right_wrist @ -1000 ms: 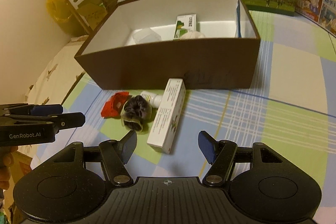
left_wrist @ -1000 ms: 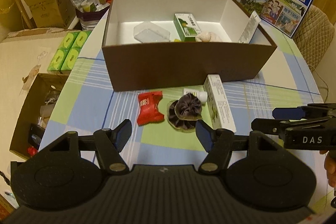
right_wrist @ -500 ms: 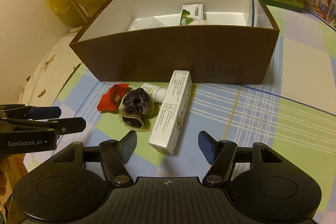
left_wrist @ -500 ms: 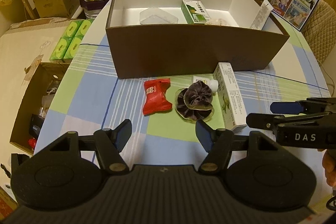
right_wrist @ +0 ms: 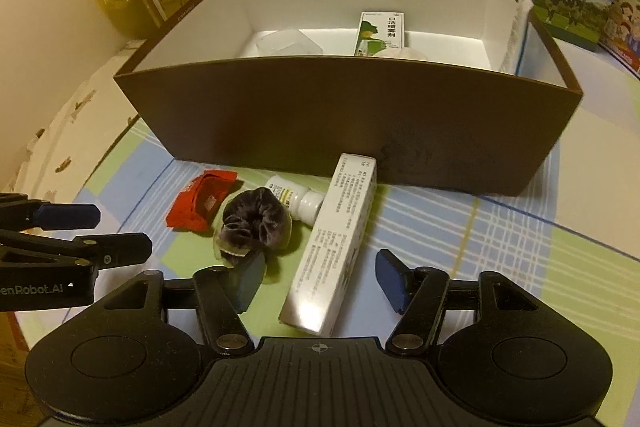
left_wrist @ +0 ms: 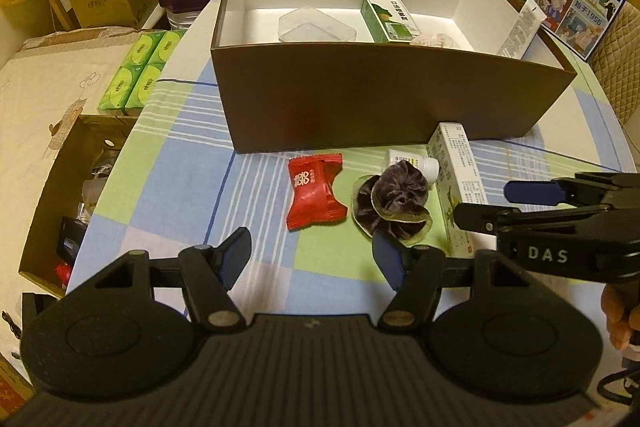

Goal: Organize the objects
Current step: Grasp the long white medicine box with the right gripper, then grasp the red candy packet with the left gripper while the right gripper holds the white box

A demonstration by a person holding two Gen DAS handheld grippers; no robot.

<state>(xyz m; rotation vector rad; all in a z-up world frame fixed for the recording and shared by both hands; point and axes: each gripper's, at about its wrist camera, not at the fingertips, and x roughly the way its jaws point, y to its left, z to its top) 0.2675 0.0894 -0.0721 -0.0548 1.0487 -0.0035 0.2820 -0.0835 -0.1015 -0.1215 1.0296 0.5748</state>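
The right gripper (right_wrist: 318, 281) hangs over the near end of a long white carton (right_wrist: 334, 247), its jaws apart on either side of the carton and just closing in, the pads not yet on the cardboard. To grasp it well, the fingers should come down squarely across the carton's narrow width, low enough that both pads meet the flat side walls, and clear of the dark velvet scrunchie (right_wrist: 250, 223) lying just beside the left pad.

The left gripper (left_wrist: 312, 259) hovers released and empty above the checked tablecloth (left_wrist: 180, 187), nearest the red candy wrapper (left_wrist: 314, 195), which looks like its likely pick. A flat wrapper calls for a pinch along its crimped edge.

A small white bottle (right_wrist: 298, 199) lies between scrunchie and carton, touching both, so it may roll when the carton lifts.

Beyond stands the open brown box (right_wrist: 348, 123), already holding a green-and-white packet (right_wrist: 380, 33), a clear plastic container (left_wrist: 316, 25) and a tube (left_wrist: 520, 31) leaning against the right wall.
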